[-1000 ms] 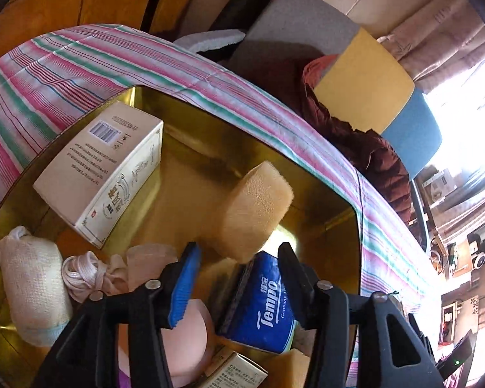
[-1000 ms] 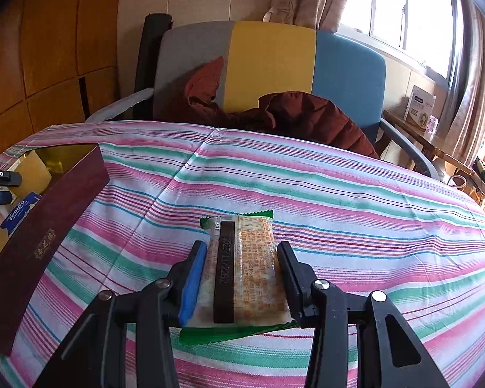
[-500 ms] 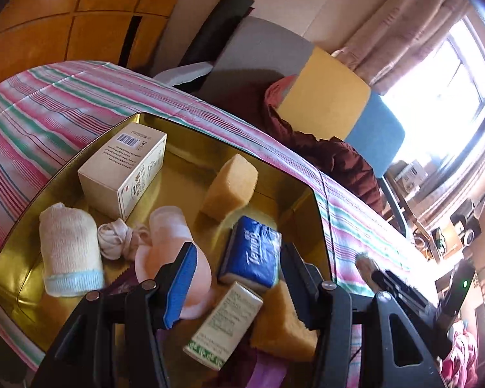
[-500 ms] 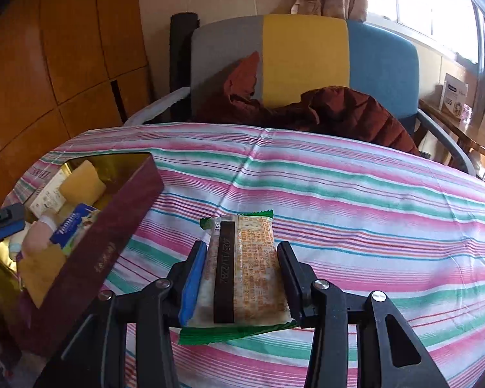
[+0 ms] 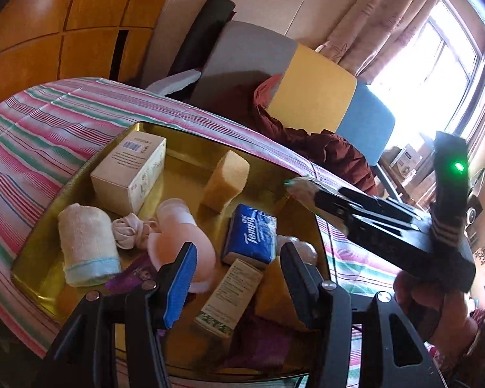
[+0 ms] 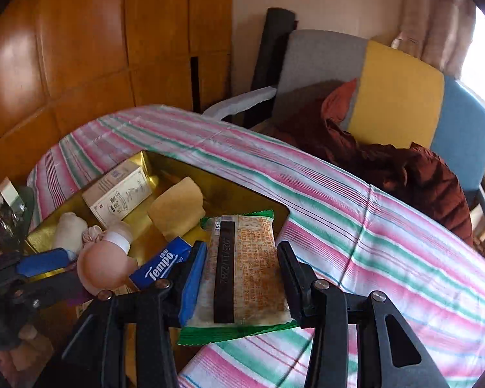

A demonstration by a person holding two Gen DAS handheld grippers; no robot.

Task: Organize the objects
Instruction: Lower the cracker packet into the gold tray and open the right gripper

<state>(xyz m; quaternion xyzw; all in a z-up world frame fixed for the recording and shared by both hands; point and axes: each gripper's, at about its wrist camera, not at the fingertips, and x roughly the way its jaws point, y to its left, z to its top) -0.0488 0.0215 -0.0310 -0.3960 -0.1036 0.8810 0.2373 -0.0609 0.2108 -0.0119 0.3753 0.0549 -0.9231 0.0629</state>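
Note:
A gold-lined box (image 5: pixel 184 135) (image 6: pixel 242 194) on the striped tablecloth holds a white carton (image 5: pixel 129 171), a yellow sponge (image 5: pixel 224 179), a blue Tempo tissue pack (image 5: pixel 250 234), a rolled towel (image 5: pixel 87 244), a pink round piece (image 5: pixel 184 236) and a small green-printed carton (image 5: pixel 228 297). My right gripper (image 6: pixel 241 273) is shut on a cracker packet (image 6: pixel 242 268) with green edges, held over the box's right edge. It shows from the side in the left wrist view (image 5: pixel 310 190). My left gripper (image 5: pixel 237 278) is open and empty above the box's near side.
A grey, yellow and blue chair (image 6: pixel 388 93) with a dark red jacket (image 6: pixel 414 174) stands behind the table. Wooden wall panels (image 6: pixel 80 48) are at the left. Striped tablecloth (image 6: pixel 388 242) extends to the right of the box.
My right gripper has carried the cracker packet left, from the open tablecloth to above the box. My left gripper has pulled back and up from the box's contents.

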